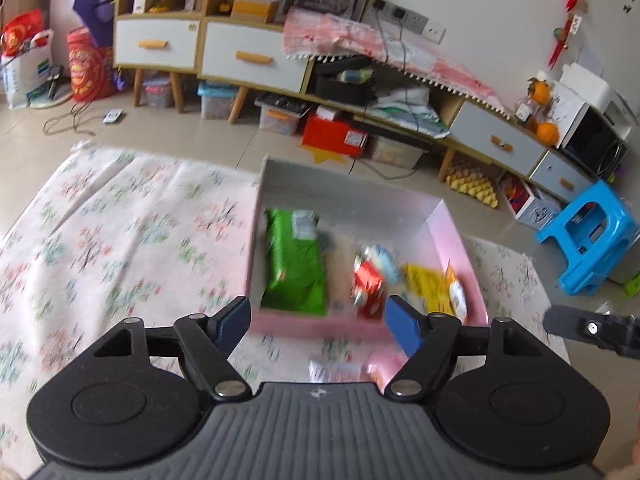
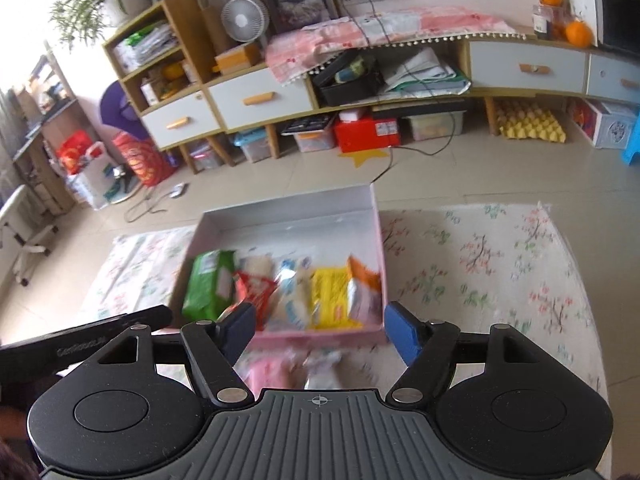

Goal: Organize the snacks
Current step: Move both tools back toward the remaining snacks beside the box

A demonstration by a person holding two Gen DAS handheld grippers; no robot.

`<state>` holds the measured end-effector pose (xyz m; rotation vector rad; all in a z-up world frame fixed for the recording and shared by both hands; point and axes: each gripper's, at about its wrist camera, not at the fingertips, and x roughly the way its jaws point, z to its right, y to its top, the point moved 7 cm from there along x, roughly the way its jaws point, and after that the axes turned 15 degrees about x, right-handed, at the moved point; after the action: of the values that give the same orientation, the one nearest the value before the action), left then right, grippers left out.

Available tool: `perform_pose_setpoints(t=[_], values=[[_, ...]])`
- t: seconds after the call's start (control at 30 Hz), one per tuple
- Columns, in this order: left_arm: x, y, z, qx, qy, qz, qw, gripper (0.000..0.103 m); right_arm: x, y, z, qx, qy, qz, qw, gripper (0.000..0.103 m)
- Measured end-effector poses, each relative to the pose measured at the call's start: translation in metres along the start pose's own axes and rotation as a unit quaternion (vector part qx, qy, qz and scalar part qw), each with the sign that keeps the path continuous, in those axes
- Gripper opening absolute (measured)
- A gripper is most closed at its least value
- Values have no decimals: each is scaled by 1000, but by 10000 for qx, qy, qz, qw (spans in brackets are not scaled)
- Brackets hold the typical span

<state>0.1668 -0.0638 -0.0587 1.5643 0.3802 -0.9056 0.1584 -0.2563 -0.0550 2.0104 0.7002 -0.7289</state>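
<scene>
A pink box (image 1: 452, 232) (image 2: 378, 240) with a white inside lies open on a floral cloth (image 1: 120, 220). In it lie a green packet (image 1: 294, 264) (image 2: 208, 284), a red packet (image 1: 366, 284) (image 2: 256, 288), a white-blue packet (image 2: 292, 300), a yellow packet (image 1: 426, 284) (image 2: 332, 292) and an orange packet (image 2: 362, 284). A blurred pink-white packet (image 2: 288, 368) rests on the cloth in front of the box. My left gripper (image 1: 318, 316) and my right gripper (image 2: 318, 318) hover at the box's near wall. Both are open and hold nothing.
A low cabinet (image 2: 260, 100) with drawers runs along the far wall. Under it stand a red box (image 2: 366, 130) and plastic bins. A blue stool (image 1: 588, 236) is on the floor to the right, and cables trail across the tiles.
</scene>
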Motion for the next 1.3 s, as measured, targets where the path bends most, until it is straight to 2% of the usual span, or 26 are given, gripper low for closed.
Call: perform_pose_setpoints(t=[0.17,0.3,0.4,0.63,0.8,1.0,1.2,1.27,1.3], values=[[-9,-31,11,-50,-159,-457,9988,73,-21,-32,7,10,-16,-136,9999,75],[-20,-48,25,113,-247,-450,9986,80,-33,-51,17,145,-17,-174,9997,75],[-21,-59,34,205,-259,-412,9986,79,-34,-62,24,216,-146,-212,9994,75],[-6,-63,46,377,-445,-385,9976,79,-30,-71,25,431,-22,-435,9981,75],[12,-75,59,506,-524,-551,9958,79,-25,-74,23,242,-210,-379,9988,80],[21,-86,70,597,-504,-561,9954,79,-16,-79,24,197,-314,-482,9981,80],[30,-93,83,1006,-388,-555,9926,80,-15,-75,28,184,-444,-381,9981,80],[30,-93,84,1073,-414,-534,9919,71,-13,-75,29,159,-500,-376,9979,80],[29,-92,84,1066,-487,-570,9915,60,-12,-76,30,131,-536,-374,9978,80]])
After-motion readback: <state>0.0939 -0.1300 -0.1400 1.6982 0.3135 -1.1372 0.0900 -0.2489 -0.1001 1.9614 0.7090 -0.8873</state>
